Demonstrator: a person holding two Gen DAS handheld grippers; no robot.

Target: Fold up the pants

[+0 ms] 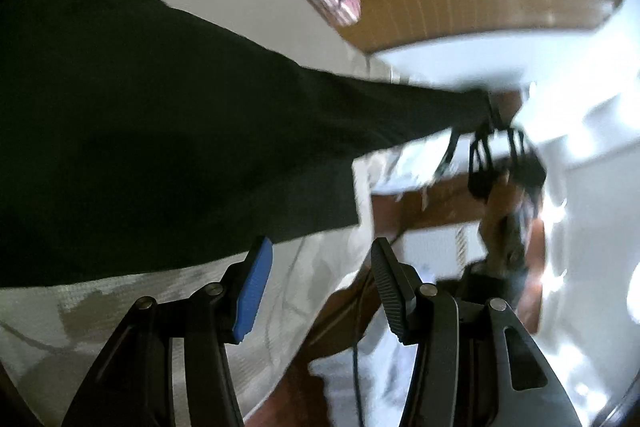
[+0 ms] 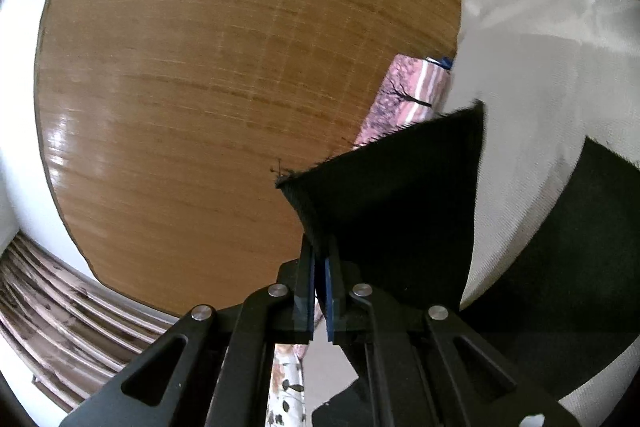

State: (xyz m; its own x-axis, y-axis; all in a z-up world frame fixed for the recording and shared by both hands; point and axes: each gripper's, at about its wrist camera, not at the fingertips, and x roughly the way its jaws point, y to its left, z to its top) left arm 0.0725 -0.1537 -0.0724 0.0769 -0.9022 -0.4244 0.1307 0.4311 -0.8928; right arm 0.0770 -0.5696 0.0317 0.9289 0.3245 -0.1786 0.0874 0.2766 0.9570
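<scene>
The pants are dark, soft cloth with no stiffness of their own. They hang stretched above the pale bed sheet, one corner raised. The right hand-held gripper is clenched on a hemmed corner of the pants, the ribbed edge caught between its pads. The left hand-held gripper is released, its jaws standing apart with nothing between them, just below the lower edge of the cloth.

The fabric appears light and limp; it will sag wherever unsupported. Take hold at hems, corners or the waistband, where doubled cloth gives firmer purchase. A thin pinch may slip.
</scene>
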